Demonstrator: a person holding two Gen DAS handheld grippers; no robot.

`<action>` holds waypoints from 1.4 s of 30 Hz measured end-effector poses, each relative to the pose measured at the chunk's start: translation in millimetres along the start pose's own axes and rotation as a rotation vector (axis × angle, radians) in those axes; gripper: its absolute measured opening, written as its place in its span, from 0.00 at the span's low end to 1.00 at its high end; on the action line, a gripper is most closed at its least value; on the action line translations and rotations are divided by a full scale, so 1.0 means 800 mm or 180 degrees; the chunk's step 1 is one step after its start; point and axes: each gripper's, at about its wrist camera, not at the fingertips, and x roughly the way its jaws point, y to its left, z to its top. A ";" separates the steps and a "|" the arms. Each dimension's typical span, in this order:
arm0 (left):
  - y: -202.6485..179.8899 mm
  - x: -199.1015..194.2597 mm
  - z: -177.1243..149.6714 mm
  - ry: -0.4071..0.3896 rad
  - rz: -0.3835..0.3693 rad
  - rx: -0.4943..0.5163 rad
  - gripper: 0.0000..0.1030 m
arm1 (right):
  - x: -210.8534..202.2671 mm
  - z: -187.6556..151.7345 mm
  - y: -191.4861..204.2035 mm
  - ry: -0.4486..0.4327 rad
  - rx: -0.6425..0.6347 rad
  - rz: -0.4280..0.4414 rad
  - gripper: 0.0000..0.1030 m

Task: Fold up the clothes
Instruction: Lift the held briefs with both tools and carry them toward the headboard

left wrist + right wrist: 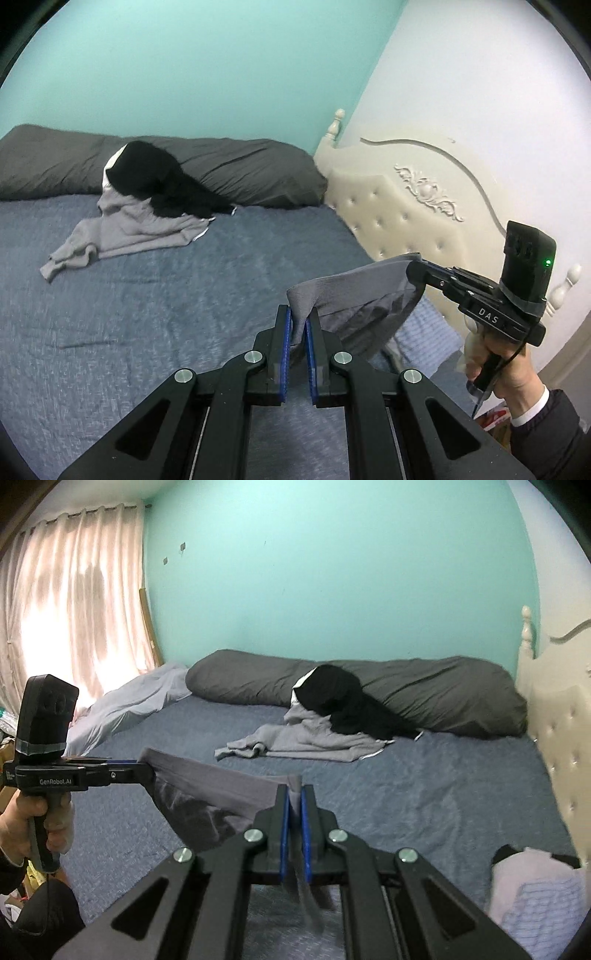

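We hold one grey garment stretched in the air above the bed, between our two grippers.

Our left gripper and right gripper are each closed tight on an end of its waistband. Only the right wrist view shows the curtain, a pale sheet and a folded stack by the headboard; only the left shows the headboard's carved ornament. We count one dark pillow and two loose clothes against it, one black, one grey.
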 end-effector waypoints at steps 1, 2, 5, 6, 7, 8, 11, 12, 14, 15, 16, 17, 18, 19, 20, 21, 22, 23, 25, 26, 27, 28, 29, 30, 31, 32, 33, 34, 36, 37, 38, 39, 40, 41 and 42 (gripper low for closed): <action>-0.009 0.000 0.001 0.0006 -0.0025 0.0003 0.08 | -0.012 0.003 -0.002 -0.0012 -0.0015 -0.0029 0.05; -0.019 0.000 0.001 0.0012 -0.0051 0.0016 0.08 | -0.021 0.005 -0.004 -0.0019 -0.0020 -0.0052 0.05; -0.052 -0.001 0.000 0.0027 -0.0126 0.0093 0.08 | -0.054 0.008 -0.011 -0.0034 -0.0010 -0.0134 0.05; -0.062 -0.002 0.000 0.0033 -0.0150 0.0118 0.08 | -0.064 0.008 -0.014 -0.0044 -0.0009 -0.0158 0.05; -0.072 -0.002 -0.001 0.0040 -0.0181 0.0139 0.08 | -0.074 0.008 -0.017 -0.0050 -0.0014 -0.0189 0.05; -0.083 -0.002 -0.001 0.0046 -0.0222 0.0155 0.08 | -0.085 0.007 -0.020 -0.0055 -0.0020 -0.0223 0.05; -0.115 -0.001 -0.001 0.0058 -0.0308 0.0227 0.08 | -0.120 0.002 -0.033 -0.0078 0.0007 -0.0322 0.05; -0.125 -0.001 -0.002 0.0060 -0.0332 0.0254 0.08 | -0.130 0.000 -0.037 -0.0088 0.0018 -0.0350 0.05; -0.146 0.001 -0.002 0.0067 -0.0378 0.0303 0.08 | -0.151 -0.004 -0.044 -0.0109 0.0036 -0.0410 0.05; -0.155 0.002 -0.001 0.0071 -0.0398 0.0325 0.08 | -0.162 -0.006 -0.047 -0.0118 0.0041 -0.0444 0.05; -0.166 0.003 -0.001 0.0075 -0.0422 0.0349 0.08 | -0.171 -0.008 -0.050 -0.0126 0.0049 -0.0462 0.05; -0.176 0.004 0.000 0.0078 -0.0442 0.0372 0.08 | -0.180 -0.009 -0.053 -0.0138 0.0049 -0.0487 0.05; -0.185 0.006 0.000 0.0082 -0.0458 0.0395 0.08 | -0.189 -0.011 -0.057 -0.0146 0.0059 -0.0512 0.05; -0.194 0.008 0.001 0.0086 -0.0475 0.0418 0.08 | -0.199 -0.014 -0.061 -0.0153 0.0070 -0.0538 0.05; -0.204 0.010 0.001 0.0092 -0.0493 0.0439 0.08 | -0.207 -0.016 -0.065 -0.0158 0.0083 -0.0560 0.05; -0.213 0.013 0.002 0.0100 -0.0516 0.0456 0.08 | -0.214 -0.020 -0.070 -0.0162 0.0097 -0.0581 0.05; -0.221 0.015 0.002 0.0110 -0.0537 0.0473 0.08 | -0.221 -0.023 -0.075 -0.0166 0.0111 -0.0603 0.05; -0.230 0.018 0.001 0.0121 -0.0558 0.0490 0.08 | -0.228 -0.026 -0.079 -0.0170 0.0125 -0.0624 0.05; -0.247 0.024 0.000 0.0143 -0.0601 0.0523 0.08 | -0.243 -0.032 -0.089 -0.0179 0.0152 -0.0667 0.05; -0.254 0.027 -0.002 0.0157 -0.0624 0.0534 0.08 | -0.250 -0.035 -0.093 -0.0183 0.0166 -0.0689 0.05; -0.262 0.031 -0.003 0.0170 -0.0648 0.0545 0.08 | -0.257 -0.038 -0.098 -0.0187 0.0180 -0.0710 0.05; -0.269 0.034 -0.005 0.0183 -0.0672 0.0556 0.08 | -0.265 -0.041 -0.102 -0.0191 0.0194 -0.0732 0.05; -0.277 0.038 -0.006 0.0197 -0.0695 0.0568 0.08 | -0.272 -0.044 -0.107 -0.0195 0.0208 -0.0753 0.05; -0.283 0.041 -0.008 0.0210 -0.0716 0.0580 0.08 | -0.279 -0.047 -0.112 -0.0200 0.0221 -0.0775 0.05; -0.290 0.045 -0.010 0.0223 -0.0737 0.0592 0.08 | -0.286 -0.050 -0.116 -0.0204 0.0235 -0.0796 0.05; -0.297 0.048 -0.011 0.0235 -0.0758 0.0603 0.08 | -0.294 -0.053 -0.121 -0.0208 0.0249 -0.0818 0.05; -0.304 0.052 -0.013 0.0247 -0.0778 0.0615 0.08 | -0.299 -0.057 -0.125 -0.0210 0.0269 -0.0837 0.05; -0.311 0.056 -0.014 0.0259 -0.0799 0.0626 0.08 | -0.307 -0.061 -0.131 -0.0215 0.0291 -0.0867 0.05; -0.324 0.062 -0.017 0.0281 -0.0837 0.0649 0.08 | -0.318 -0.068 -0.139 -0.0215 0.0319 -0.0904 0.05; -0.330 0.066 -0.018 0.0290 -0.0855 0.0660 0.08 | -0.323 -0.071 -0.143 -0.0214 0.0333 -0.0928 0.05; -0.336 0.069 -0.019 0.0295 -0.0869 0.0670 0.08 | -0.328 -0.074 -0.147 -0.0215 0.0344 -0.0948 0.05; -0.341 0.072 -0.020 0.0303 -0.0884 0.0679 0.08 | -0.333 -0.076 -0.151 -0.0215 0.0353 -0.0967 0.05; -0.346 0.076 -0.021 0.0313 -0.0900 0.0684 0.08 | -0.338 -0.078 -0.155 -0.0216 0.0363 -0.0986 0.05; -0.350 0.080 -0.022 0.0322 -0.0915 0.0690 0.08 | -0.342 -0.080 -0.160 -0.0218 0.0376 -0.1000 0.05; -0.355 0.083 -0.023 0.0332 -0.0926 0.0696 0.08 | -0.345 -0.081 -0.164 -0.0218 0.0387 -0.1015 0.05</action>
